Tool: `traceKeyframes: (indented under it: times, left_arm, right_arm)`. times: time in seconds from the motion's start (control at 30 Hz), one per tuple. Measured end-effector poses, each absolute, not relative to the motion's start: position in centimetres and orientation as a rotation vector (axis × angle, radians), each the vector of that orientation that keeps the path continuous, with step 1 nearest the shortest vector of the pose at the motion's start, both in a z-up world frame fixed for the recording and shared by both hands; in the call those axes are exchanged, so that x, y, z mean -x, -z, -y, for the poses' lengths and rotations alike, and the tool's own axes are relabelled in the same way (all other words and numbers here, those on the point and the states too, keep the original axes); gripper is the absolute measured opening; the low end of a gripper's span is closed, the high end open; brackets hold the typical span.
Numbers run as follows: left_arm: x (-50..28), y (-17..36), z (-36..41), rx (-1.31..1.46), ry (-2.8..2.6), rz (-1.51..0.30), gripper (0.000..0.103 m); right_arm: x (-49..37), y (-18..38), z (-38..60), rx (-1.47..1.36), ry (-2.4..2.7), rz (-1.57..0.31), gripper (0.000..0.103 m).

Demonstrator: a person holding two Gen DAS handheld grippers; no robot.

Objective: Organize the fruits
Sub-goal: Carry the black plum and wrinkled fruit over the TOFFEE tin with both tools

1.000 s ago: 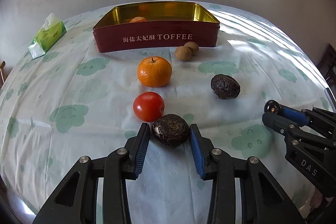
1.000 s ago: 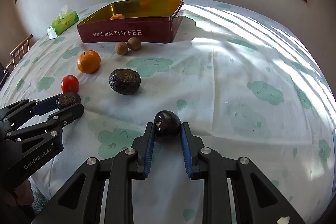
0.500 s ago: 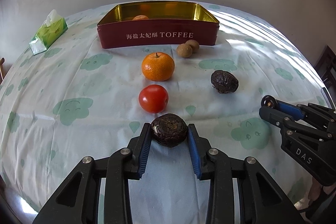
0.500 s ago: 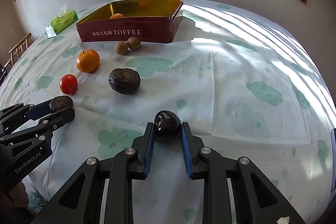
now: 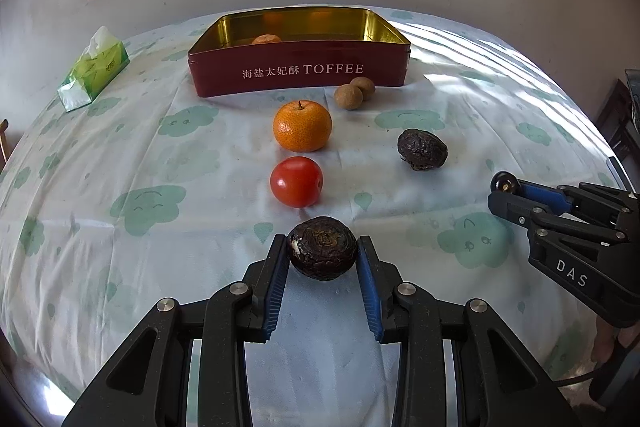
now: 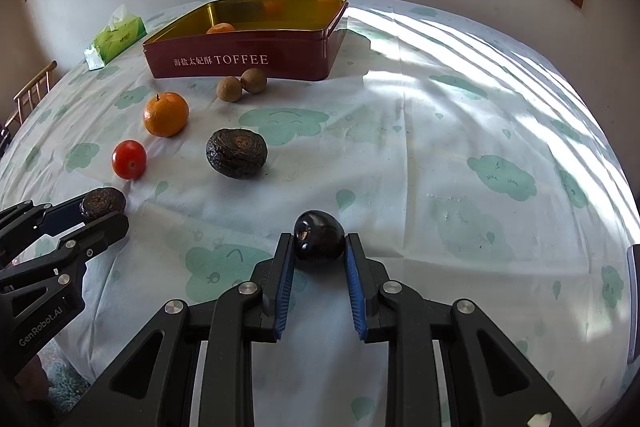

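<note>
Holding a wrinkly dark fruit (image 5: 322,253) in the left gripper (image 5: 322,259) and a shiny black fruit (image 6: 319,240) in the right gripper (image 6: 319,247), both jaws closed tight, should lift gently and lower them into the tin (image 5: 300,75).

The left gripper (image 5: 322,254) clamps a wrinkled fruit (image 5: 322,253). Just ahead of it lies a tomato (image 5: 296,181), then an orange (image 5: 302,126), then the tin (image 5: 300,75) with another orange (image 5: 266,39) inside. Two small round fruits (image 5: 354,93) touch before the tin. Ahead-right lies a second wrinkled fruit (image 5: 422,149); far left, a tissue pack (image 5: 93,70). The right gripper (image 6: 319,241), to the right, grips a plum (image 6: 319,235).
</note>
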State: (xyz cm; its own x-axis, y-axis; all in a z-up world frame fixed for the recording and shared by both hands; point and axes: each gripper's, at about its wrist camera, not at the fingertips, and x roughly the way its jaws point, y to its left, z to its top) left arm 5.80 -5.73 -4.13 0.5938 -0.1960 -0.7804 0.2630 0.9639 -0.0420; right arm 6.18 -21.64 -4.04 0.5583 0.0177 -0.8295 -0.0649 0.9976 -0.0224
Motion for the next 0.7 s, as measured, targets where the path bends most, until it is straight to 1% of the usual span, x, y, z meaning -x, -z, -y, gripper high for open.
traceKeyframes:
  times: [0.37, 0.7]
  left_arm:
    - [-6.0, 3.7, 4.4, -0.058, 0.255, -0.875, 0.035]
    - [-6.9, 3.0, 2.5, -0.031, 0.22, -0.857, 0.035]
  right_arm:
    - [-6.5, 3.8, 21.6, 0.04, -0.038, -0.999, 0.023]
    - [-7.3, 2.4, 22.1, -0.012, -0.018, -0.999, 0.023]
